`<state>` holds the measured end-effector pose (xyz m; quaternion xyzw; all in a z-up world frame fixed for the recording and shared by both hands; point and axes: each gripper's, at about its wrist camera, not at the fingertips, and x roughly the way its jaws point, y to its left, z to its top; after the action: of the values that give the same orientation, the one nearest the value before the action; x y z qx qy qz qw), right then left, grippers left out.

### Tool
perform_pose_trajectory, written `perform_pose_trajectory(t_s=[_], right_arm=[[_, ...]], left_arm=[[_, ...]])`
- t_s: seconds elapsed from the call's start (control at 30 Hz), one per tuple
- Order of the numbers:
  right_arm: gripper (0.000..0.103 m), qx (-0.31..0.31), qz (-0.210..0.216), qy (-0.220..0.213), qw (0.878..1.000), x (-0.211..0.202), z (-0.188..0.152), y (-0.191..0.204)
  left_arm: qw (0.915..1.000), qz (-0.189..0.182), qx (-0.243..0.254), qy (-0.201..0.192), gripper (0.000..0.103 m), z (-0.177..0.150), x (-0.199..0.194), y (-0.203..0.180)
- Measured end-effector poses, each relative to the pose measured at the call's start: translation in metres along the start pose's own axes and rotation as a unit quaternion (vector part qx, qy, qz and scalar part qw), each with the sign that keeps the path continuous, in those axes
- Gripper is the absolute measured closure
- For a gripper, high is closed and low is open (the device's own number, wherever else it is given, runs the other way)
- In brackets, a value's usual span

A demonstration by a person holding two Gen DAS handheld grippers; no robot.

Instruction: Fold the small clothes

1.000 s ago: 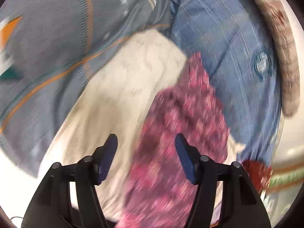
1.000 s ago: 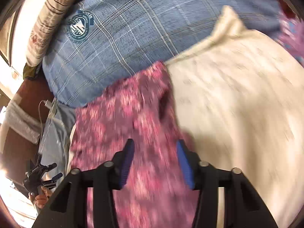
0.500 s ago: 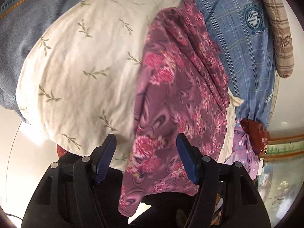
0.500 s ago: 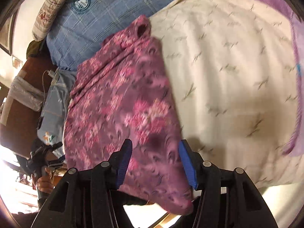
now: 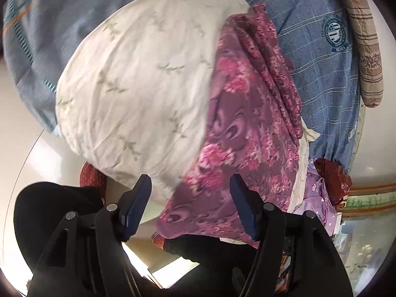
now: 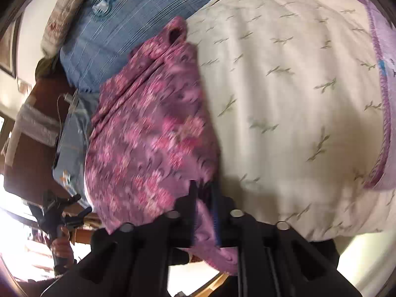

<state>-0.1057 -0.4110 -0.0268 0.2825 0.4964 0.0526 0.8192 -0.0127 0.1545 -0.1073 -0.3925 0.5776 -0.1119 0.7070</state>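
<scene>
Right wrist view, floral garment (image 6: 153,133) lengthwise away, near hem hanging

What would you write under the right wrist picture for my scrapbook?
Right gripper pinching the near edge of the purple flowery cloth beside a cream leaf-print cloth.

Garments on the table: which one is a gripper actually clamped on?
The purple floral garment: right gripper pinches its near edge. Cream leaf-print and blue plaid lie ungripped.
</scene>
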Motion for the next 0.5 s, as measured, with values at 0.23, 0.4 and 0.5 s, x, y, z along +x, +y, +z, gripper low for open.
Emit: perform_pose_trajectory(t_s=[0.23,0.4,0.5], right_arm=[[0.081,-0.113,-0.098,-0.007,0.989,0.021,-0.023,0.037],[0.099,-0.08,-0.039,-0.059,0.994,-0.017,-0.006,0.024],[0.099,0.006,-0.01,-0.092,0.996,-0.039,0.021,-0.015]], left_arm=[[0.9993,-0.014,-0.032,0.01,0.038,-0.01,0.007,0.018],[0.9983,-0.041,-0.042,0.008,0.038,-0.02,0.008,0.021],[0.9952,-0.082,-0.055,0.004,0.036,-0.033,0.011,0.025]])
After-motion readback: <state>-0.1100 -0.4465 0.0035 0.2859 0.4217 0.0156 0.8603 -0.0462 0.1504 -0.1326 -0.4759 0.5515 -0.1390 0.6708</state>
